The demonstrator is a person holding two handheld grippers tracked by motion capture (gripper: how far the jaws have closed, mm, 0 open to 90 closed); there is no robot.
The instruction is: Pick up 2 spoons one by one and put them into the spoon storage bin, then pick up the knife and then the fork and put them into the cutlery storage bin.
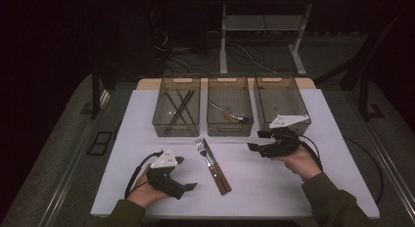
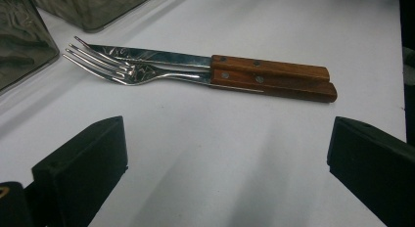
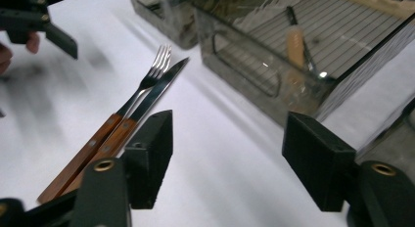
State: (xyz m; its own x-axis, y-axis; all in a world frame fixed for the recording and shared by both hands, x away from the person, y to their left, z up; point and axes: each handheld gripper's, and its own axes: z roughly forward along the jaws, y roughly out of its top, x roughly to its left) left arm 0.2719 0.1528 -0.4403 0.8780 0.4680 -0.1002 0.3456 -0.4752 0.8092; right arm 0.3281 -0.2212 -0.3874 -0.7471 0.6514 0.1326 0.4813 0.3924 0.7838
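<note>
A fork (image 1: 201,149) and a knife (image 1: 217,169), both with wooden handles, lie side by side at the middle of the white table (image 1: 254,188). My left gripper (image 1: 185,174) rests near the front left, its jaws open and empty, pointing toward the cutlery. In the left gripper view the fork (image 2: 122,70) and knife (image 2: 147,55) lie ahead of the open left gripper (image 2: 227,139). My right gripper (image 1: 257,140) hovers right of the cutlery, open with nothing between its jaws. The right gripper view shows the fork (image 3: 156,65) and knife (image 3: 161,85) left of the right gripper (image 3: 230,134).
Three smoky clear bins stand in a row at the back. The left bin (image 1: 176,130) holds black chopsticks (image 1: 178,105). The middle bin (image 1: 229,129) holds a wooden-handled utensil (image 1: 227,113). The right bin (image 1: 281,97) sits just behind my right gripper.
</note>
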